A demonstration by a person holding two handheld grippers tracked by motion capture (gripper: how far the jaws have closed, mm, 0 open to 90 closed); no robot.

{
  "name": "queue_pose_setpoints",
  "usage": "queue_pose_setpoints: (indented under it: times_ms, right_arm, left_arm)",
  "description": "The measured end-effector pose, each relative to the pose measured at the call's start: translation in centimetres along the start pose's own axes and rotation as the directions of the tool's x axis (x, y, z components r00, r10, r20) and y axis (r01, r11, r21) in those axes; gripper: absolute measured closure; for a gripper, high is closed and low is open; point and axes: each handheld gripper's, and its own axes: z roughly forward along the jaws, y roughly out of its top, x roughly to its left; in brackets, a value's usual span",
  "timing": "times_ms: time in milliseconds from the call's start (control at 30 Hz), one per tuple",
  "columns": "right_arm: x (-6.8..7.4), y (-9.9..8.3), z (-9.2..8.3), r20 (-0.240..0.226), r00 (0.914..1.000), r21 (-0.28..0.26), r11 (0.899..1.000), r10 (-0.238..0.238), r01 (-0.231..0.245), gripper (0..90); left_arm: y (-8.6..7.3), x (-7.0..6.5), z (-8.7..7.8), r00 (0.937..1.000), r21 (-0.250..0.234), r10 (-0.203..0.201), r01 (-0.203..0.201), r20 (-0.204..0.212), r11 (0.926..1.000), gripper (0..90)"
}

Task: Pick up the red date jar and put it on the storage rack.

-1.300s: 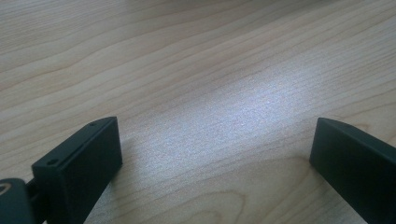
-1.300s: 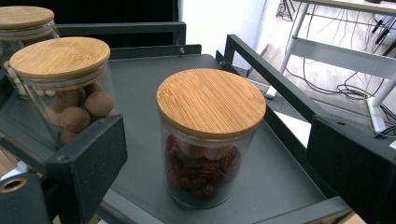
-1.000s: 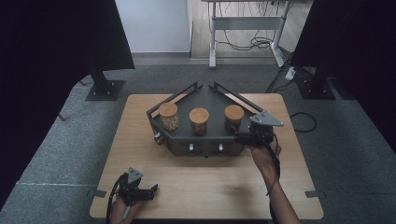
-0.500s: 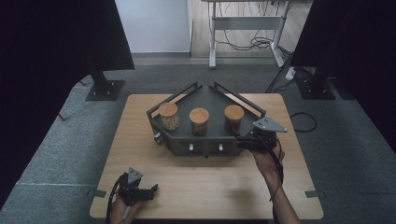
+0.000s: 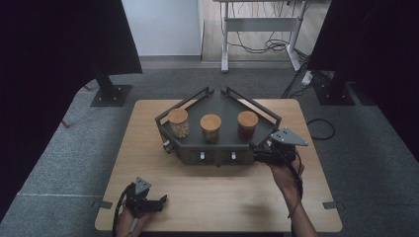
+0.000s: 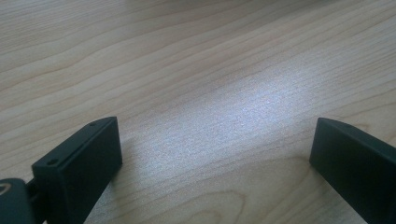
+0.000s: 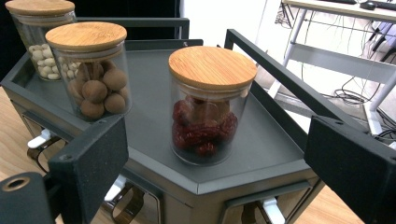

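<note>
- The right gripper (image 5: 264, 150) has its jaws spread wide with nothing between them, and sits at the front right corner of the black tray (image 7: 154, 116).
- The jar of red fruit (image 7: 211, 103) stands upright on that tray, just ahead of the jaws. Judging by this, approach level, centre the glass, and grip below the wooden lid (image 7: 212, 66).
- Keep clear of the neighbouring jar of brown balls (image 7: 93, 70).
- The left gripper (image 5: 148, 203) rests open and empty on the table (image 6: 196, 70), well apart.

Two black stands (image 5: 109, 89) and floor cables (image 5: 262, 45) lie beyond the table (image 5: 148, 143).
</note>
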Motion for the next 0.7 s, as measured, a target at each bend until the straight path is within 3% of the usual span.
queue_pose_setpoints:
  times_ms: [700]
  right_arm:
    - [-0.2, -1.5, -2.1, 0.015, 0.9999, -0.003, 1.000, 0.004, -0.004, 6.2]
  left_arm:
    - [0.0, 0.0, 0.0, 1.0000, -0.001, -0.003, 0.003, -0.001, 1.0000, 2.0]
